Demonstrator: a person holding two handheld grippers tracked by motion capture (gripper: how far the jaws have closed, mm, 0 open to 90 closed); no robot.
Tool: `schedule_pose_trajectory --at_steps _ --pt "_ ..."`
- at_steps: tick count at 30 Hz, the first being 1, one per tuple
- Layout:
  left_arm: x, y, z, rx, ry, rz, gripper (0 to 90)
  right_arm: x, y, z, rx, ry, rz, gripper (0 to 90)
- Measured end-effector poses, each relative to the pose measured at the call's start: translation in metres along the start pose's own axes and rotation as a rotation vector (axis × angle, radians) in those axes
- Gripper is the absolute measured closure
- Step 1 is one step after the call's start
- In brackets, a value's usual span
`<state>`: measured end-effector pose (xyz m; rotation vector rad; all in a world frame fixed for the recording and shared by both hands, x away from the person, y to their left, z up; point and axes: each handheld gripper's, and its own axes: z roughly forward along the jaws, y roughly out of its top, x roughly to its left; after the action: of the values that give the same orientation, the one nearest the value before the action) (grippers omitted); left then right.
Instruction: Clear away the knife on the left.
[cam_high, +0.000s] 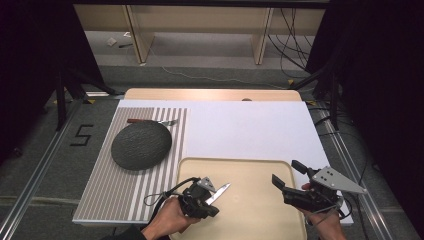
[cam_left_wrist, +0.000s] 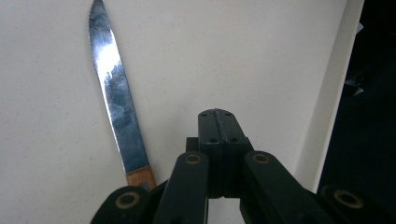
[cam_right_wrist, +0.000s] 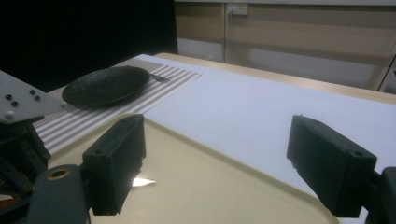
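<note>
Far left, dark plate (cam_high: 141, 145) sits on striped mat (cam_high: 107, 192). Left gripper (cam_high: 209, 199): jaws pressed together, empty. Knife (cam_left_wrist: 114, 93) lies on tray (cam_high: 255, 207) beside it; thin, stiff, prob slippery, so take by wooden handle. Right gripper (cam_high: 285, 176) wide apart, empty.

Right claw (cam_right_wrist: 219, 172) held wide open over a cream tray (cam_right_wrist: 210, 186).

Its two black jaws stand far apart, nothing between them, above the tray's rim and pale floor. A bright knife tip (cam_right_wrist: 142, 181) shows on the tray just beside the left jaw. Beyond lies the white counter (cam_right_wrist: 261, 107), with a dark plate (cam_right_wrist: 106, 85) on a striped mat (cam_right_wrist: 93, 116) at its far left. The other claw's grey plate (cam_right_wrist: 21, 102) sits at the left edge.
</note>
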<state>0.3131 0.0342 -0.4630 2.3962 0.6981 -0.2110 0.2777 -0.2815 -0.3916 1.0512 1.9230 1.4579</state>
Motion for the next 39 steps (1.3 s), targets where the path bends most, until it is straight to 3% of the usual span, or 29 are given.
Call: schedule_pose_trajectory --at_steps 10,26,39 --pt "0.004 0.001 0.003 0.017 0.034 -0.001 89.8 0.0 0.0 -0.001 -0.002 0.004 0.002 20.5" --pt "0.016 -0.004 -0.001 0.049 0.12 -0.063 89.8 0.0 0.001 -0.001 -0.007 0.005 0.004 20.4" --pt "0.021 -0.005 -0.007 0.07 0.148 -0.083 89.8 0.0 0.001 -0.002 -0.013 0.007 0.005 19.8"
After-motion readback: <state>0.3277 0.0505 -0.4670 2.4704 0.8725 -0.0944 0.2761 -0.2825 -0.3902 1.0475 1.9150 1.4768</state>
